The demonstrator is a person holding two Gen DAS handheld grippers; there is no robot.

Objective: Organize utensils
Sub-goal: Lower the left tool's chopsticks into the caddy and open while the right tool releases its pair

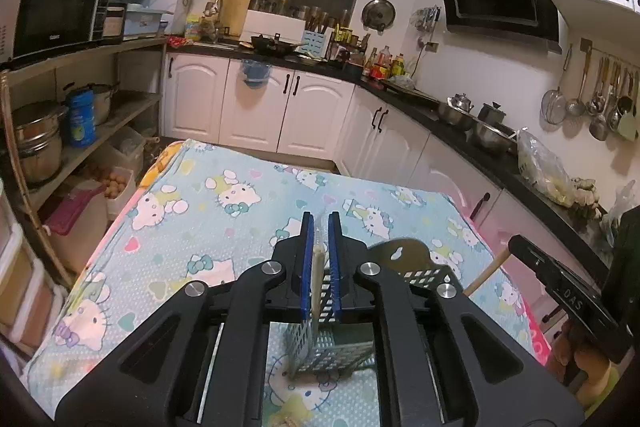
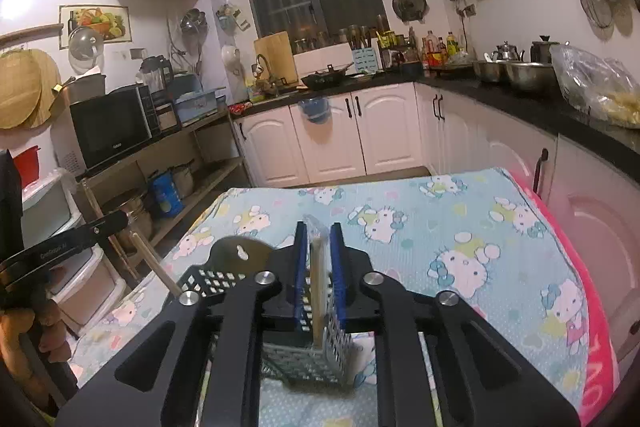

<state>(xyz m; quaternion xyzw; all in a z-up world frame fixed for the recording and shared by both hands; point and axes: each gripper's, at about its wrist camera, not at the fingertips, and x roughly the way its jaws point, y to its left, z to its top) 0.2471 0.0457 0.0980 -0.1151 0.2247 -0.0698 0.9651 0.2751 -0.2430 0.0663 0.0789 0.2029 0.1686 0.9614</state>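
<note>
The left stick (image 1: 318, 267) stands upright between the jaws of the left gripper (image 1: 319, 239), its lower end down inside the rack (image 1: 320, 351). The jaws are narrow and look pinched on it. The right stick (image 2: 318, 275) stands the same way in the rack (image 2: 304, 359), but the right gripper (image 2: 318, 247) has its jaws slightly apart, with a slit showing either side of the stick, so it seems loose.

Both sticks look like thin pale wood, each with a clear sleeve at the top. They are probably very light, stiff and easy to snap or tip, and the sleeve is likely slippery. The bare wood below the sleeve is the better place to hold. The perforated rack looks light too and could slide on the cloth (image 1: 200, 227) that covers the worktop.

Only the left view shows the hand (image 1: 580, 359) on the right gripper, and the rack's near wall is clearer there. Only the right view shows the other hand (image 2: 36, 331). It also shows more clearly the spatula (image 2: 240, 251) leaning out of the rack, wooden handle pointing away.
</note>
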